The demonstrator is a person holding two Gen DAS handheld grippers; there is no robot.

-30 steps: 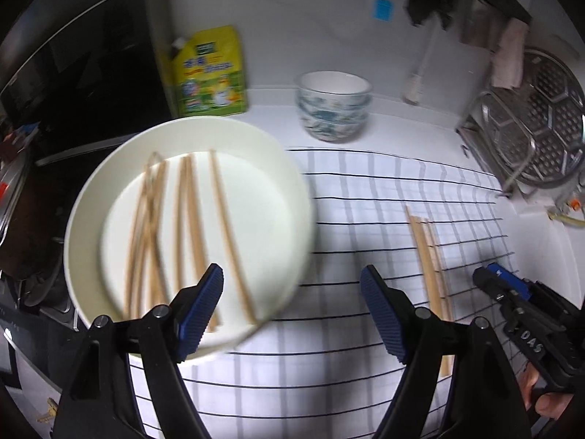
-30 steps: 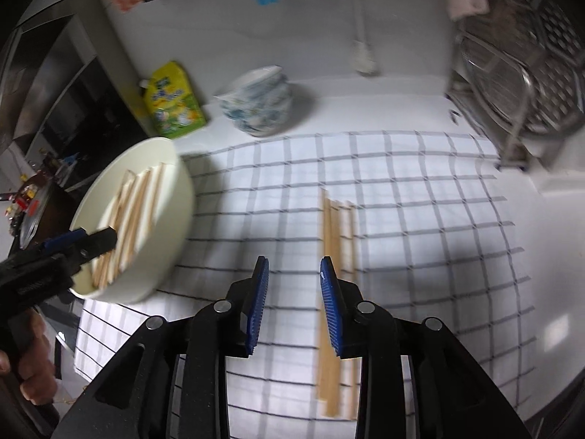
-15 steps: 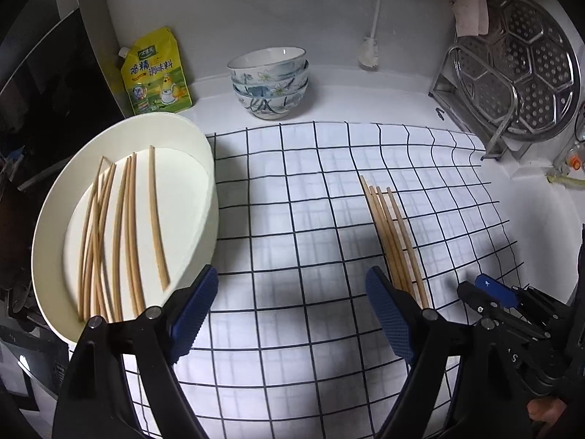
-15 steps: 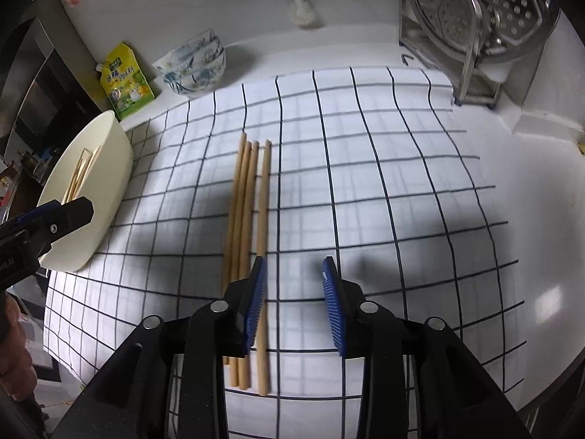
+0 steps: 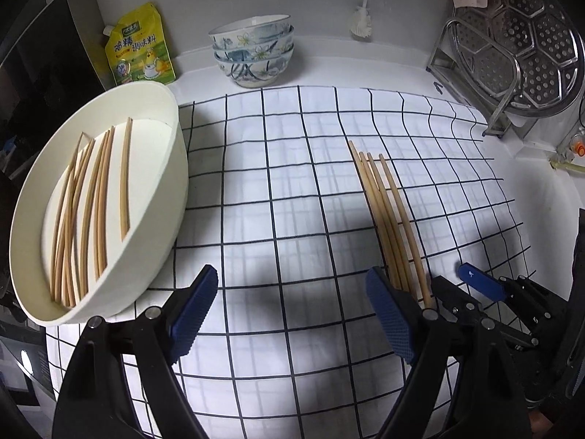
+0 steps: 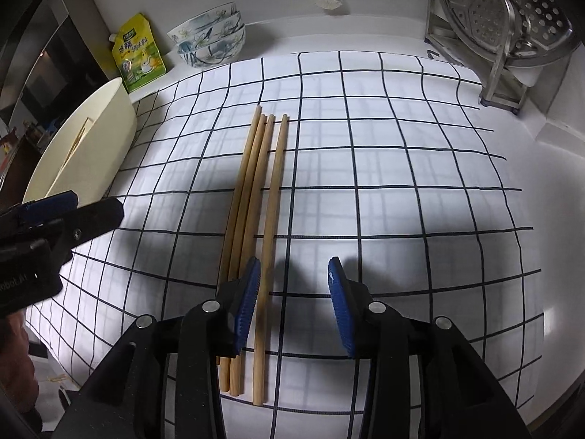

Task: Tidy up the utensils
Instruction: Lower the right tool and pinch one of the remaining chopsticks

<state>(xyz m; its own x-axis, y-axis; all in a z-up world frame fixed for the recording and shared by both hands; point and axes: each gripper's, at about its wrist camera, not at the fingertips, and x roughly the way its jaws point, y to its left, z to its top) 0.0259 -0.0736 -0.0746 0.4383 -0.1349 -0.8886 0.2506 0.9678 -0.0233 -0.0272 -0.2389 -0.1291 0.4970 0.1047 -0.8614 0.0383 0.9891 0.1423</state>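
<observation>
- The round cream-white basin (image 5: 161, 197) stands at the left edge of the black-and-white checked cloth (image 5: 292, 183), holding a loose, overlapping heap of thin wooden chopsticks (image 5: 84, 205).
- The left gripper (image 5: 292, 311) hangs over bare cloth beside the basin, its jaws spread wide and holding nothing.
- Four pale wooden chopsticks (image 6: 256, 197) lie side by side on the cloth, three touching and one just apart.
- The right gripper (image 6: 294, 307) sits low over their near ends, jaws moderately open and empty; the lone stick passes between them, while the other three run under the left pad.
- Risks, as I judge them: a reach into the basin may pinch several crossed sticks and scatter them; a stick laid down carelessly could roll the neat row askew; dragging pads could ruck the cloth.
</observation>
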